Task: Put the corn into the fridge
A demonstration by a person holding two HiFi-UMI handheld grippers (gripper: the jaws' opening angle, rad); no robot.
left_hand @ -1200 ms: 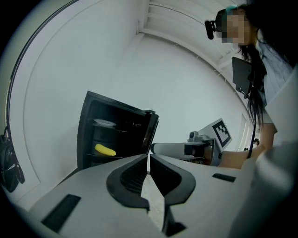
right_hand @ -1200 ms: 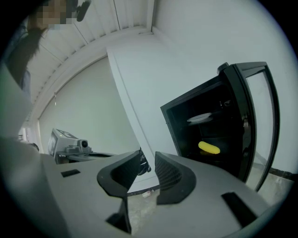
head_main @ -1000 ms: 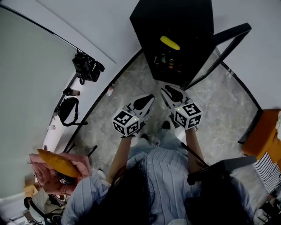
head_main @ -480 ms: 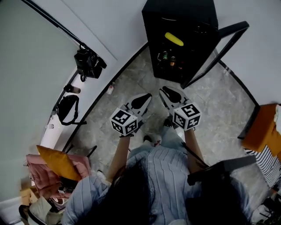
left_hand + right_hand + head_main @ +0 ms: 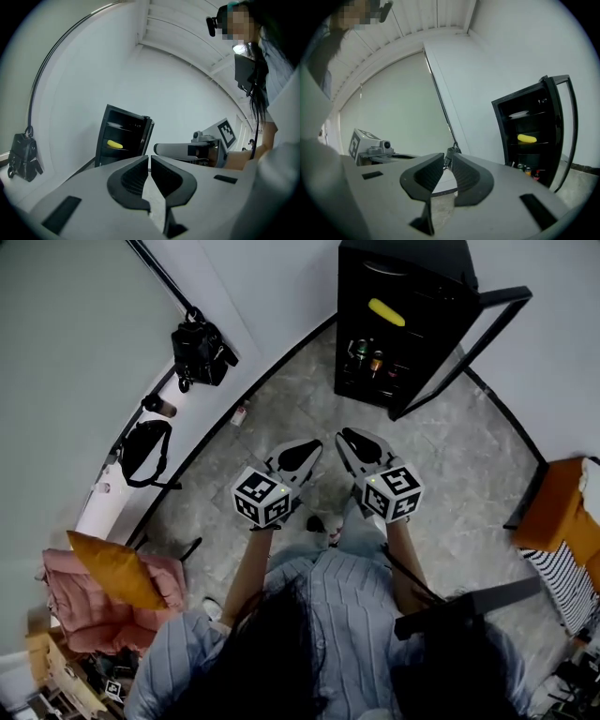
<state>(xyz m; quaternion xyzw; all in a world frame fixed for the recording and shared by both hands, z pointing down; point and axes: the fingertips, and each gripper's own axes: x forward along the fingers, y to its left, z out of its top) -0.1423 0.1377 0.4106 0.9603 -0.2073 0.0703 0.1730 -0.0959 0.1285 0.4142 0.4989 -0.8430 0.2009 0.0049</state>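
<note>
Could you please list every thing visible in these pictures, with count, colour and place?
tall fridge with open glass door: one, black, top of the head view.
smooth corn cob: one, yellow, on a fridge shelf.
small bottles: several, mixed colours, on a lower fridge shelf.
soft bags: two, black, left of the head view.
cushion: one, orange, on pink fabric, lower left.
stone floor: one, grey, under everything.
left gripper: one, grey with black jaws, shut, empty.
right gripper: one, same colours, jaws just been closing, slightly apart, nothing between them.
</note>
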